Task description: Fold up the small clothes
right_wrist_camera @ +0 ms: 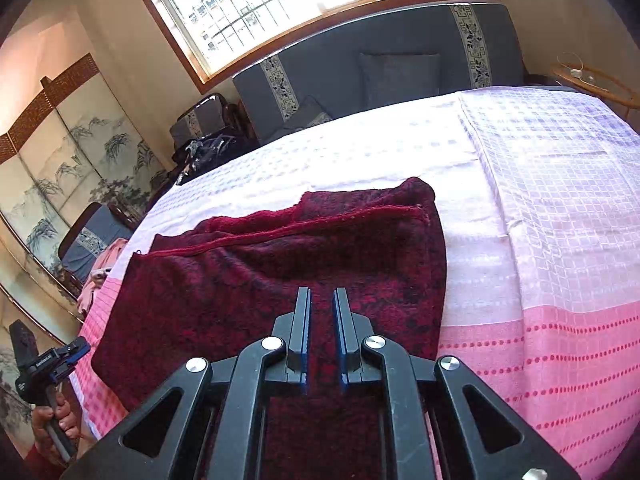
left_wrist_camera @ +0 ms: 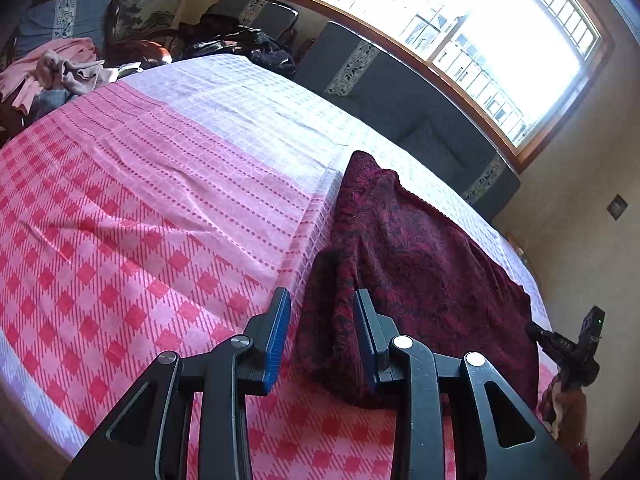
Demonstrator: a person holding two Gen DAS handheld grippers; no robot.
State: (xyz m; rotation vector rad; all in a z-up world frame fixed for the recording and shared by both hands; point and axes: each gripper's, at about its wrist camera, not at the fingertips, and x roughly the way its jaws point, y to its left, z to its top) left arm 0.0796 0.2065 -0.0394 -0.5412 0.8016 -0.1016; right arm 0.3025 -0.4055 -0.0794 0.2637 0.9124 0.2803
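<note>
Left wrist view showed the left tongs (left_wrist_camera: 322,336) spread wide with nothing between the blue pads, hanging just above the near end of a dark red garment (left_wrist_camera: 404,264) that lay flat on the table (left_wrist_camera: 120,208), which was covered by a pink and white checked cloth (left_wrist_camera: 168,152). From this side the garment ran as a long strip away from the tongs toward the window (left_wrist_camera: 480,32), its far end narrowing to a rounded point; its left edge lay along a fold line in the cloth, and a wide stretch of bare cloth opened to the left of it. A heap of pale pink clothes (left_wrist_camera: 56,68) sat at the far left corner, well apart from the garment. Right wrist view showed the right tongs (right_wrist_camera: 322,336) open by a narrow gap, holding nothing, poised over the near part of the garment (right_wrist_camera: 280,264). Here the garment looked folded, with a plush red hem (right_wrist_camera: 304,224) running across its upper layers roughly parallel to the far table edge. Bare cloth (right_wrist_camera: 540,220) lay to its right and beyond it, up to the grey sofa (right_wrist_camera: 400,68) under the window. At the lower left, the person's hand (right_wrist_camera: 52,424) held the other tool beside the table's near edge, just off the garment's left corner.
</note>
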